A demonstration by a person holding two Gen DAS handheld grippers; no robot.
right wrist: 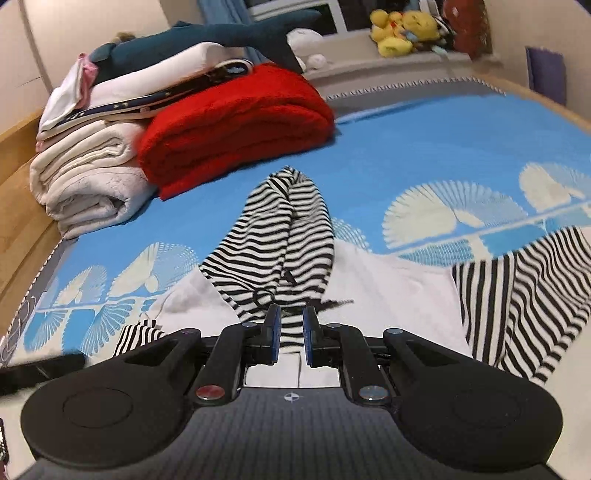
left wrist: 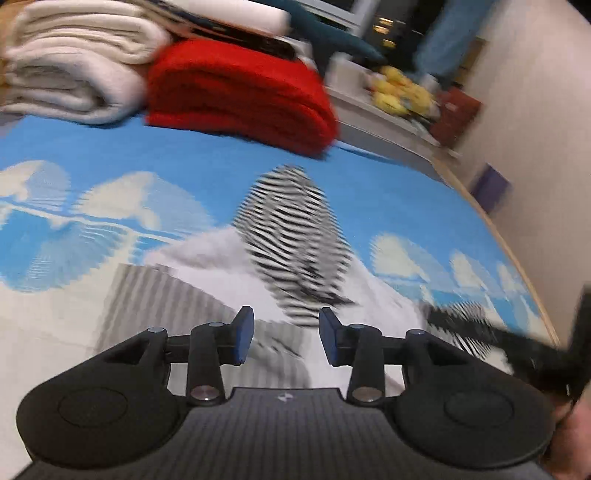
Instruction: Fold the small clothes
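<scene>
A small white garment with a black-and-white striped hood (right wrist: 280,236) lies on the blue bedspread (right wrist: 424,147). Its white body (right wrist: 388,288) spreads toward me, with striped sleeves at the right (right wrist: 524,295) and lower left (right wrist: 138,334). My right gripper (right wrist: 291,338) has its jaws narrowly apart around the base of the hood; I cannot tell whether they pinch cloth. In the blurred left wrist view, my left gripper (left wrist: 286,338) is open and empty just above the white body (left wrist: 221,269), short of the hood (left wrist: 291,240).
A folded red blanket (right wrist: 236,125) and folded white blankets (right wrist: 85,173) stand at the back left of the bed. A blue shark toy (right wrist: 207,37) lies on the pile. Yellow plush toys (right wrist: 402,29) sit on the windowsill. A wooden bed edge (right wrist: 14,184) runs along the left.
</scene>
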